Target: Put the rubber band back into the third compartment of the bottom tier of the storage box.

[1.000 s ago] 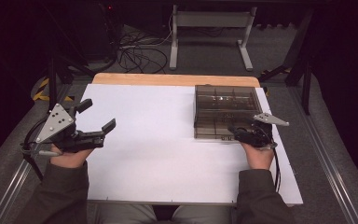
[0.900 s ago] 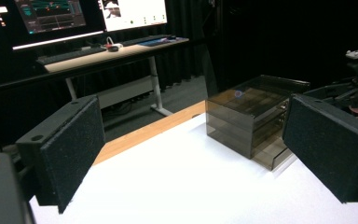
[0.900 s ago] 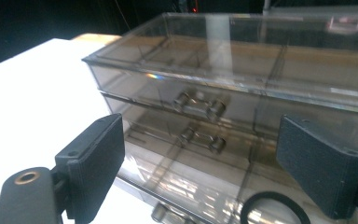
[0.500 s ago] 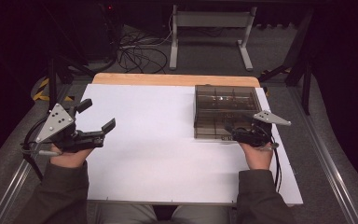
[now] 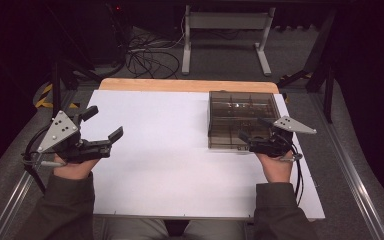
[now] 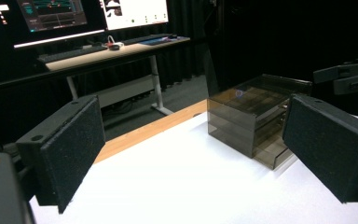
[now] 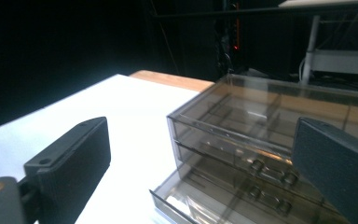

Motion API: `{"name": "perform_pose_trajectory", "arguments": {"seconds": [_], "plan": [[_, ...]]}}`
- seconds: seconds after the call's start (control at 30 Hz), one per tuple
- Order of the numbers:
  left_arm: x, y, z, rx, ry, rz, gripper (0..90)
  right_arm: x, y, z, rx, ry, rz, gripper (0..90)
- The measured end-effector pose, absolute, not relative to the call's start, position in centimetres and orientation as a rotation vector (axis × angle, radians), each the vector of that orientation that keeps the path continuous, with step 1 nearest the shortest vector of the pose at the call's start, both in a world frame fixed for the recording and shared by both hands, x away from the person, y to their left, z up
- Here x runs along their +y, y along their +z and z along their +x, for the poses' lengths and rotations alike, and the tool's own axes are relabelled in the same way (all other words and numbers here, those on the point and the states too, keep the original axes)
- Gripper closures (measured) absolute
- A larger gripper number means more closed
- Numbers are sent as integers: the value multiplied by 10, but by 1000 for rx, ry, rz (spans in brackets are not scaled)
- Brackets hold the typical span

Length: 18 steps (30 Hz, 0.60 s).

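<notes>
Smoky translucent plastic drawer box (image 5: pixel 241 119) sits on the white table (image 5: pixel 170 150), toward the far right part of the top, close to the bare wooden strip (image 5: pixel 185 85) along the far edge. Three shallow drawers stacked; the bottom drawer (image 7: pixel 205 205) stands pulled out a little toward the person, the two above it flush with the front. Small moulded handles show on the drawer fronts in the right gripper view.

Right tongs (image 5: pixel 252 135) held just at the box's near front, above the table; jaws have just been opening and now stand wide apart, nothing between them.

Left tongs (image 5: pixel 102 122) well apart from the box, over the left edge of the table, jaws spread wide, empty.
</notes>
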State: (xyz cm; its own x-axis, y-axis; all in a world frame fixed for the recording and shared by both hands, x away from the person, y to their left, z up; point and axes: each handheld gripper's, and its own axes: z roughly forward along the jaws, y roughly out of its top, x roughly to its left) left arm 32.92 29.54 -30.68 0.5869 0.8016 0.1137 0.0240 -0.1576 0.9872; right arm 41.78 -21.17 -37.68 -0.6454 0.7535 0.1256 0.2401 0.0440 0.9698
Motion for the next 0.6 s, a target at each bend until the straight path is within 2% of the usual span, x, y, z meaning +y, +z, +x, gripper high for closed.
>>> {"name": "perform_pose_trajectory", "arguments": {"seconds": [0.6], "plan": [[296,-307,330,712,791,1593,64,-213,-346,399,1848,1748,897,14]]}}
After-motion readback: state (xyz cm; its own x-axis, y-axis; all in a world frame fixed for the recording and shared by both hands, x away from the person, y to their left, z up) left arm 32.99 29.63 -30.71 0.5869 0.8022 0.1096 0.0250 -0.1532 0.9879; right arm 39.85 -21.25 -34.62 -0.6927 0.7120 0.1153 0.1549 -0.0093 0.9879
